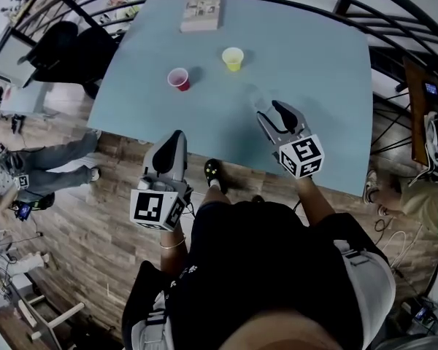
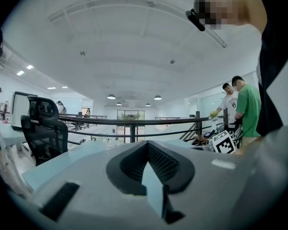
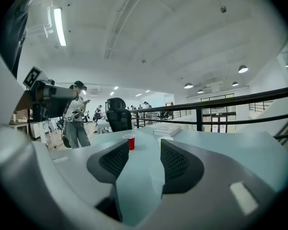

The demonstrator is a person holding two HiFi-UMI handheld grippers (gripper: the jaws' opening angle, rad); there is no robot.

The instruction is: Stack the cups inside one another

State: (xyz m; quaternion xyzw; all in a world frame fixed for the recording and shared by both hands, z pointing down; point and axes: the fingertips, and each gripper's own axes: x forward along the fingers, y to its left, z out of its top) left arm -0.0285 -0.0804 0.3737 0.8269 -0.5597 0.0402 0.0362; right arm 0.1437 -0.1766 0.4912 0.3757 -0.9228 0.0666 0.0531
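Head view: red cup (image 1: 179, 79) and yellow cup (image 1: 233, 57) stand apart on the blue table (image 1: 321, 64) — a flat box (image 1: 201, 12) lies behind them. Right gripper (image 1: 270, 109) hangs half open, empty; left gripper (image 1: 177, 135) — jaws together, empty — is off the table's edge.

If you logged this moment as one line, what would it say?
cups: red cup and yellow cup apart on table, unstacked | left gripper: shut, empty | right gripper: open, empty, over table
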